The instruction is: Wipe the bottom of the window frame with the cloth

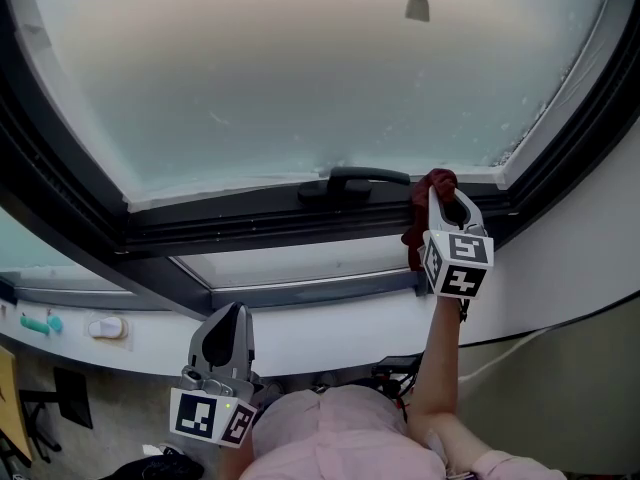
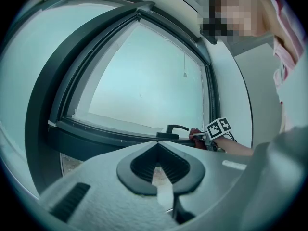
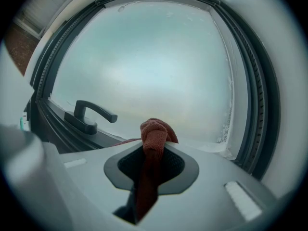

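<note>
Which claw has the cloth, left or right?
The right claw: shut on the red cloth, raised to the bottom of the window frame, beside the handle. The left claw hangs low, shut on nothing.

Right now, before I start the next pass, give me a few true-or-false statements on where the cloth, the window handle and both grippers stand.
1. The right gripper has its fingers shut on the dark red cloth. True.
2. The cloth sits left of the black lever window handle. False: in the head view it is right of the handle, towards the frame's right corner.
3. The left gripper holds a second cloth. False: its fingers are shut on nothing, and it hangs low, away from the window.
4. The cloth is up at the bottom rail of the dark window frame. True.
</note>
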`<state>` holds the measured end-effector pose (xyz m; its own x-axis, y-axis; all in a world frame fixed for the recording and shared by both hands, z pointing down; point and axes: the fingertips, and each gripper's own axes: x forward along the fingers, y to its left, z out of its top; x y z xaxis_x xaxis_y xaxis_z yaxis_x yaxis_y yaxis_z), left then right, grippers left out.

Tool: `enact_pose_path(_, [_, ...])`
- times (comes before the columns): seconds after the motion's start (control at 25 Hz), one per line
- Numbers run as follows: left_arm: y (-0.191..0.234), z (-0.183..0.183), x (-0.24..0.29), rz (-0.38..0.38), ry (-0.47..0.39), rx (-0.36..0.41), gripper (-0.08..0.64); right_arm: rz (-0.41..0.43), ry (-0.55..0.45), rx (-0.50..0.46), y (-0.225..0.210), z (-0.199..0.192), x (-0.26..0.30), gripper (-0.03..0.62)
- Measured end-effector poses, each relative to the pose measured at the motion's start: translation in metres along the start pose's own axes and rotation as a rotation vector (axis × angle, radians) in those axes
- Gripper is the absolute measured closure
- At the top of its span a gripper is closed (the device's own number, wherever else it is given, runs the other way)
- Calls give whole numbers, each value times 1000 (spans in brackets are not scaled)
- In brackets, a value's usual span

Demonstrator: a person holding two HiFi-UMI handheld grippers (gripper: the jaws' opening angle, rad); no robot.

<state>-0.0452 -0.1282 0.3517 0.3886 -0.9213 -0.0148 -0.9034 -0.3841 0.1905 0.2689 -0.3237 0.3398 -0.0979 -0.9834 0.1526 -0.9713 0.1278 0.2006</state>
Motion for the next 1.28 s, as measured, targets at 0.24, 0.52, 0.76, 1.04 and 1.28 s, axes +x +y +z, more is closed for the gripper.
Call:
enact_pose_path(0.24, [-6,-1,6,-4,3,3,565,-10,-3,8,-15,-3,0,531])
enact_pose_path(0.52, [-12,-3,11,-2,5,5,565,-34,-1,14,-35,-8,0,531])
enact_pose_path(0.76, [-16,-3,12,9,4,8,565,-58,2,27,-55,-13,0,531])
enact_pose_path(1.04, [-23,-4,14,15,1,12,565,-83,4,41,-78,-17,0,531])
enact_pose_path(1.28, [-28,-5,13,23,2,16,565,-112,3,56,-98,-23,-1,531])
